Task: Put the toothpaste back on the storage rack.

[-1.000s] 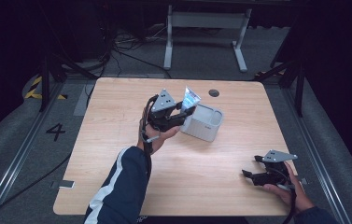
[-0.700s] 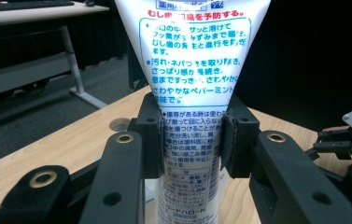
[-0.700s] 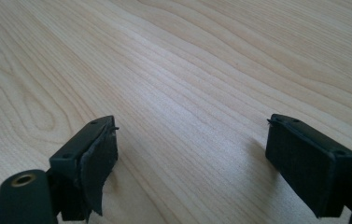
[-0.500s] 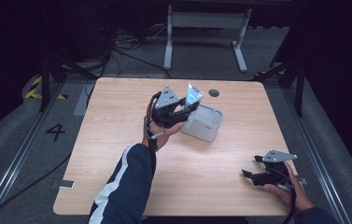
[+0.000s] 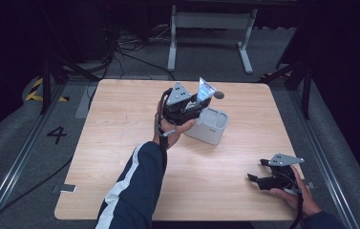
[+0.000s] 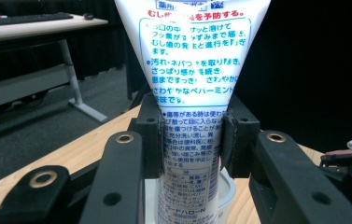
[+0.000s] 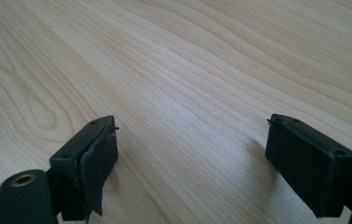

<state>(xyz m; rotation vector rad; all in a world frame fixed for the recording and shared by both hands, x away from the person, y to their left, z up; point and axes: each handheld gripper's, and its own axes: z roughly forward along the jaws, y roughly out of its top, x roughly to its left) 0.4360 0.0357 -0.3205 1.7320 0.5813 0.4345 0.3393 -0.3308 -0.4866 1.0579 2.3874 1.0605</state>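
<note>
While your left gripper (image 6: 190,140) is clamped on the tube (image 6: 192,70), the left gripper view puts its printing right before you: blue Japanese text on white, a red line across the top, a rounded blue frame around the upper block, and smaller black print lower down that ends in a line with a Latin "N". Most of the small characters are too fine to read. This tube is white and soft-walled, wide and flat at its upper end and narrowing downward between the jaws, whose pads press both its sides. From the high view you hold it upright just above the grey holder (image 5: 212,126), a two-compartment caddy standing near the far middle of the wooden table (image 5: 120,124). Your right gripper (image 7: 192,154) has its jaws spread wide apart with nothing between them, low over bare wood near the table's right front corner.
</note>
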